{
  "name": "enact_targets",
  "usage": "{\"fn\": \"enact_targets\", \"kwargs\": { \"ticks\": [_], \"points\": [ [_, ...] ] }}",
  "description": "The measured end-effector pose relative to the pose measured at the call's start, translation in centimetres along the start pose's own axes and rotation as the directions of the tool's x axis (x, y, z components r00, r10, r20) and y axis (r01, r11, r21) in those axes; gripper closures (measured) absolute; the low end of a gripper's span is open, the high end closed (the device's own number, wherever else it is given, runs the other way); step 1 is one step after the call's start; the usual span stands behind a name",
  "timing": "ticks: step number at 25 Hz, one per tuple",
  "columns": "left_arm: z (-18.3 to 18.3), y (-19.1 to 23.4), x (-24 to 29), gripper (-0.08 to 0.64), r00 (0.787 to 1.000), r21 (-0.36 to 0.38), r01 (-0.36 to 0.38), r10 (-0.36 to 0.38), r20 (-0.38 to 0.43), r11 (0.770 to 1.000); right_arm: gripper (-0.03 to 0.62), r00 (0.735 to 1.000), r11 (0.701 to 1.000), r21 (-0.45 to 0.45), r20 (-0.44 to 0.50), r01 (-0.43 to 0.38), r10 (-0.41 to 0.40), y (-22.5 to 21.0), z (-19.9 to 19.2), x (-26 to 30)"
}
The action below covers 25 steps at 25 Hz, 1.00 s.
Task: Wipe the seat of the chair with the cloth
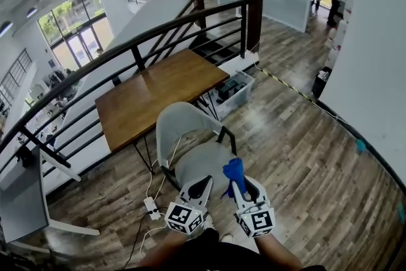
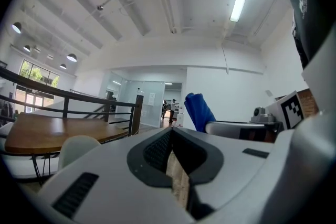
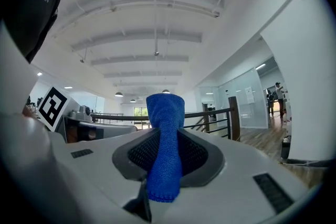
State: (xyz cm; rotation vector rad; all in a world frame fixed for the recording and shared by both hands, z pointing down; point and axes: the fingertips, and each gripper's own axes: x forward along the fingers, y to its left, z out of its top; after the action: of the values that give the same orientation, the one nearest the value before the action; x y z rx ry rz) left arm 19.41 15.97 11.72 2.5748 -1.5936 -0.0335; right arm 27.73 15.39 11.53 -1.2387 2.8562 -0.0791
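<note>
A grey chair (image 1: 184, 127) stands by a wooden table, its seat (image 1: 204, 162) just beyond both grippers. My right gripper (image 1: 237, 183) is shut on a folded blue cloth (image 1: 233, 169) that sticks up past the jaws, above the seat's near right part. In the right gripper view the cloth (image 3: 165, 149) fills the gap of that gripper (image 3: 164, 136). My left gripper (image 1: 200, 187) hovers at the seat's near edge, beside the right one. Its jaws (image 2: 172, 134) stand shut with nothing between them. From the left gripper view the cloth (image 2: 198, 111) shows to the right and the chair back (image 2: 77, 147) to the left.
The wooden table (image 1: 158, 95) stands behind the chair against a black railing (image 1: 133, 47) over a stairwell. A grey bin (image 1: 233, 89) sits under the table's right end. A white power strip (image 1: 151, 207) with cables lies on the wood floor left of the chair.
</note>
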Motion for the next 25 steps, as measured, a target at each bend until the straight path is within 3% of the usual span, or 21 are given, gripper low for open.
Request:
{"fn": "enact_targets", "kwargs": {
  "ticks": [7, 17, 25],
  "points": [
    [1.0, 6.4, 1.4, 0.557, 0.998, -0.002, -0.053, 0.053, 0.02, 0.999, 0.489, 0.999, 0.998, -0.046, -0.024, -0.031, 0.03, 0.2, 0.6, 6.8],
    [3.6, 14.7, 2.9, 0.557, 0.994, -0.012, -0.081, 0.082, 0.076, 0.997, 0.489, 0.995, 0.999, -0.004, 0.089, -0.047, 0.047, 1.4, 2.8, 15.4],
    [3.4, 18.2, 2.2, 0.557, 0.986, -0.049, -0.127, 0.132, 0.102, 0.991, 0.489, 0.996, 0.996, -0.044, 0.05, -0.077, 0.079, 3.0, 1.9, 19.0]
  ]
}}
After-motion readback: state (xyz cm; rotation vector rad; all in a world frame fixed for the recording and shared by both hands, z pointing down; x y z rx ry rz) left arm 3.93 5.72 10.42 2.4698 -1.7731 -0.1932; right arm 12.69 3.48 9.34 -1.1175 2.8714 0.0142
